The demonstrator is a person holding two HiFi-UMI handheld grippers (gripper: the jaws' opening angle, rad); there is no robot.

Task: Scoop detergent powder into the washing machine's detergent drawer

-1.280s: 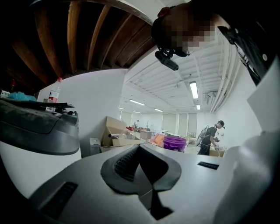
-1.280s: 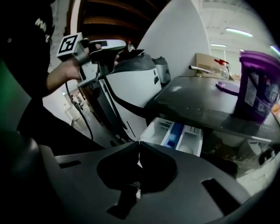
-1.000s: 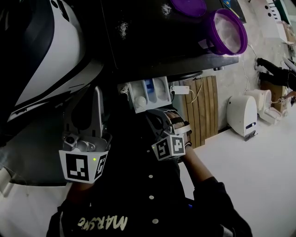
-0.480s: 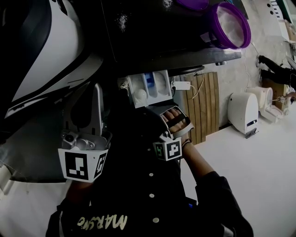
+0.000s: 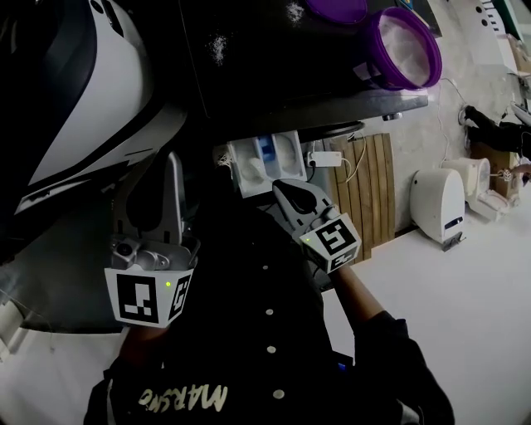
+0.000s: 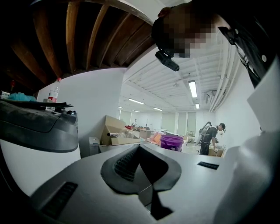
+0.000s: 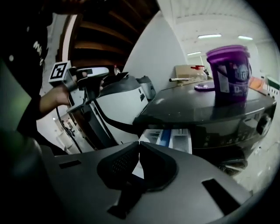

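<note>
The purple detergent tub (image 5: 406, 50) stands open on the dark washing machine top (image 5: 274, 66), with its purple lid (image 5: 336, 8) beside it. The white detergent drawer (image 5: 265, 162) is pulled out below the top's front edge, and its blue insert shows. My right gripper (image 5: 280, 189) is shut and empty, its tips just below the drawer. Its own view shows the drawer (image 7: 168, 138) past the shut jaws (image 7: 138, 143), with the tub (image 7: 228, 74) above. My left gripper (image 5: 174, 159) is shut, empty and raised at the left, away from the drawer. The tub (image 6: 171, 142) shows far off beyond its tips (image 6: 139, 145).
A white machine with a dark curved lid (image 5: 75, 91) stands to the left. Spilled powder (image 5: 220, 51) lies on the dark top. On the floor at the right are a wooden slat panel (image 5: 365, 195) and a white appliance (image 5: 433, 203). A person (image 6: 213, 138) stands far off.
My right gripper has turned and risen toward the drawer, and its marker cube has swung to the right. The left gripper has stayed where it was.
</note>
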